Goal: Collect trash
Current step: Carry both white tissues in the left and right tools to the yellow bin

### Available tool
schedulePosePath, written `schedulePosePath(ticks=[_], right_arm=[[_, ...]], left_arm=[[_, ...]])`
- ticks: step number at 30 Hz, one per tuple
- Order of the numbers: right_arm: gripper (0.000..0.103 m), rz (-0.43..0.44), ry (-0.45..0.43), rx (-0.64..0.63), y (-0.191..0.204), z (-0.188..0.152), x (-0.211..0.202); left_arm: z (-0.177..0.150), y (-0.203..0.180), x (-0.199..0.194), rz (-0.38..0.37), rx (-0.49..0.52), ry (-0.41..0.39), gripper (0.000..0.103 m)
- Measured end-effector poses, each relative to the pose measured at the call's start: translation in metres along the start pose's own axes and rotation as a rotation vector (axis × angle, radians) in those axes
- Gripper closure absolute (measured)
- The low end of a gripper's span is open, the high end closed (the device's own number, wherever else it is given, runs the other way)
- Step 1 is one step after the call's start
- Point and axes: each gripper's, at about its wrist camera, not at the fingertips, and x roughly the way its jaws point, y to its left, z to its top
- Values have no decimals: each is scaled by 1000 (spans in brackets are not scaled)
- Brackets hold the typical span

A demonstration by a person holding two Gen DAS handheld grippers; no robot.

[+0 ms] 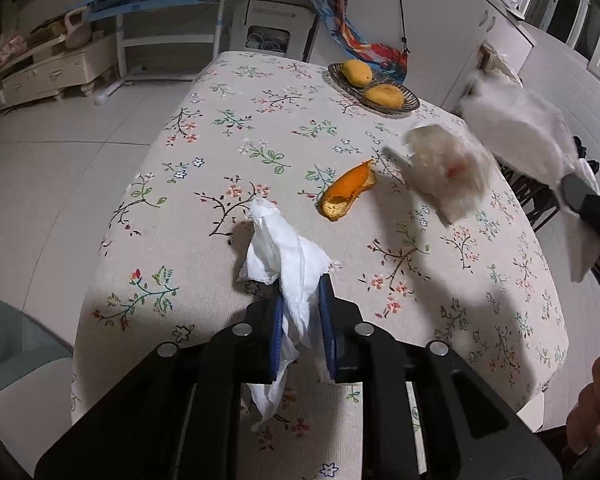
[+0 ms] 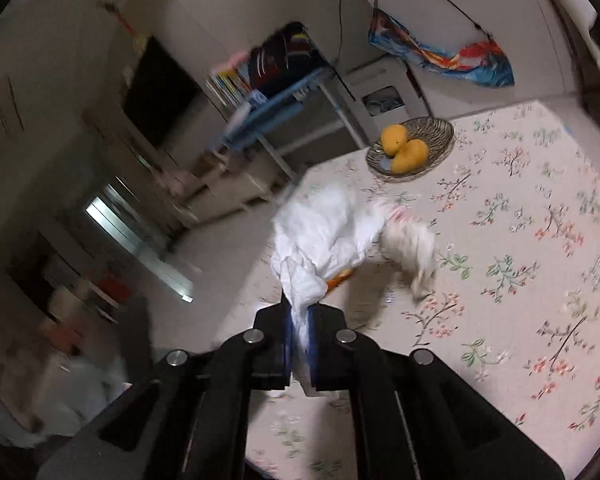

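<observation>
White tissue [image 1: 284, 264] sat clenched in our left tongs [image 1: 303, 320]; our right tongs [image 2: 299, 332] gripped a bag [image 2: 324, 236]. Peel [image 1: 348, 194] lay ahead on the table [image 1: 204, 160], nearer the left.

Floral-clothed table [image 1: 228, 128]; on it mango basket [image 1: 410, 102]; orange peel [image 1: 350, 190]

Left hand-held gripper [image 1: 302, 296] and right hand-held gripper [image 2: 299, 314] — both clamped on white tissue, raised above the table.
</observation>
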Motion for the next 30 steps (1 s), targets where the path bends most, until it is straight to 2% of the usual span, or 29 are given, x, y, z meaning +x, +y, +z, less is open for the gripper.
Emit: schedulePosePath(ticks=[5, 16, 24, 30], right_arm=[[96, 25, 2, 46, -9, -2, -6], [96, -92, 111, -37, 11, -40, -10], [96, -147, 90, -59, 20, -60, -24], [96, -138, 68, -43, 23, -70, -36]], left_arm=[[-3, -2, -8, -15, 13, -18, 86], [-13, 5, -40, -68, 6, -81, 86], [-31, 3, -73, -101, 27, -144, 86], [-47, 0, -91, -120, 46, -167, 86]])
